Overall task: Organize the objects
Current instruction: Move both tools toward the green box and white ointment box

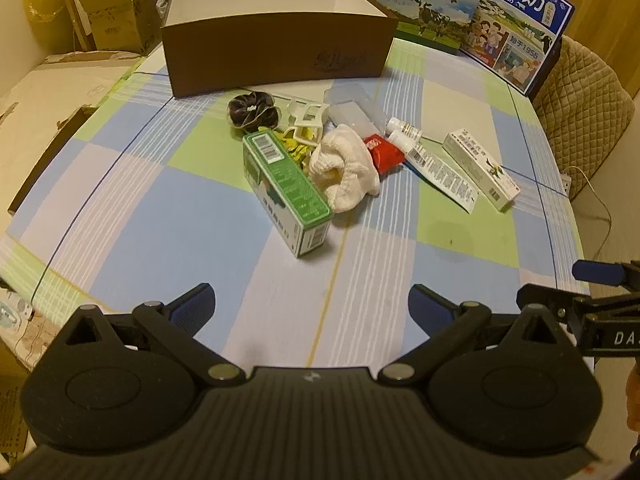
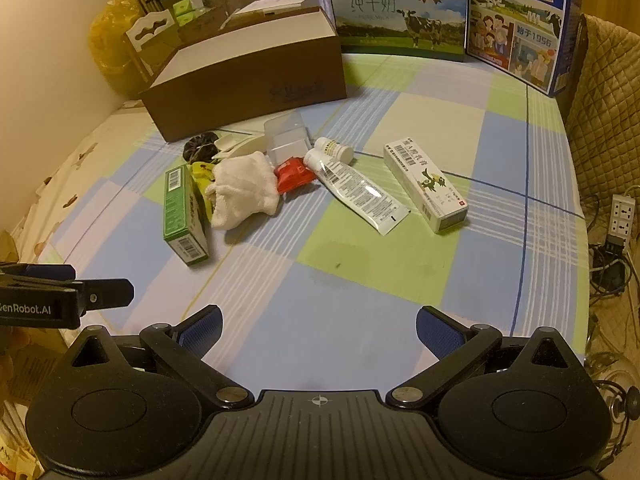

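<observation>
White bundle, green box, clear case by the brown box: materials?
White bundle: soft cloth, likely terry; fuzzy, crumpled folds.
Green box: printed cardboard, slight sheen; sharp edges, barcodes.
Clear case: translucent plastic, probably rigid; frosted, flat-sided.
Brown box: matte paperboard, white inside.

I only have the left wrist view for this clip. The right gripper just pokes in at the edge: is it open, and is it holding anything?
Observer: The right gripper is open and empty, above a bare part of the table.
Operator: And what is off the table's right edge, low down?
Observer: A white power strip, with a tangle of dark cables just below it.
</observation>
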